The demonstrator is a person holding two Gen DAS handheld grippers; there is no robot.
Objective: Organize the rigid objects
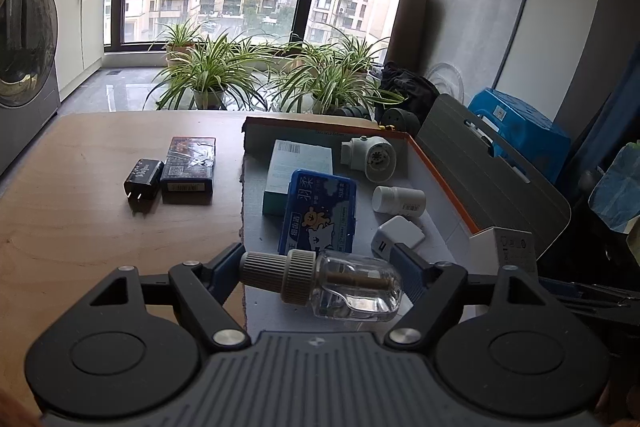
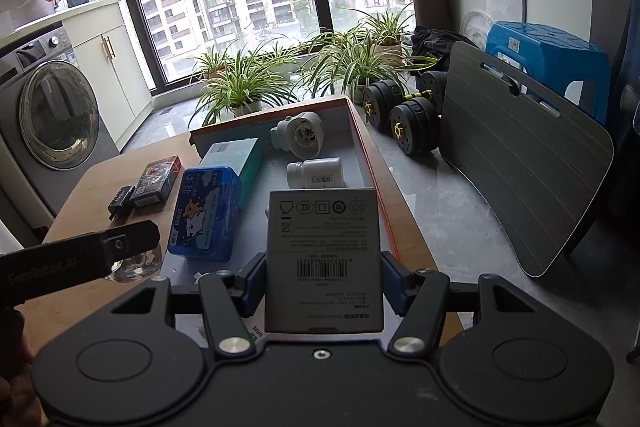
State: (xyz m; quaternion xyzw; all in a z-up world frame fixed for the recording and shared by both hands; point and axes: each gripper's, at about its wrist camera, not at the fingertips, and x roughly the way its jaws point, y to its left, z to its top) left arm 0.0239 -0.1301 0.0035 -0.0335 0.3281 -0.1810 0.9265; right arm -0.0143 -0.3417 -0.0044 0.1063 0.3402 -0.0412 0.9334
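My left gripper (image 1: 320, 269) is shut on a clear glass bottle with a grey ribbed cap (image 1: 320, 281), held sideways over the near edge of the orange-rimmed box (image 1: 440, 179). My right gripper (image 2: 323, 279) is shut on a grey power adapter box (image 2: 324, 259), held above the near part of the box (image 2: 368, 155). In the box lie a blue floss case (image 1: 318, 215), a teal-white carton (image 1: 298, 175), a white round device (image 1: 370, 155), a white pill bottle (image 1: 398, 201) and a white charger (image 1: 398, 237). A black plug (image 1: 143, 179) and a dark card box (image 1: 188, 165) lie on the wooden table (image 1: 80, 227).
A washing machine (image 1: 24, 47) stands at the left. Potted plants (image 1: 208, 75) line the window. Dumbbells (image 2: 404, 115), a grey board (image 2: 520, 163) and a blue stool (image 2: 548, 55) are on the floor at the right. The left gripper's finger (image 2: 92, 255) shows in the right wrist view.
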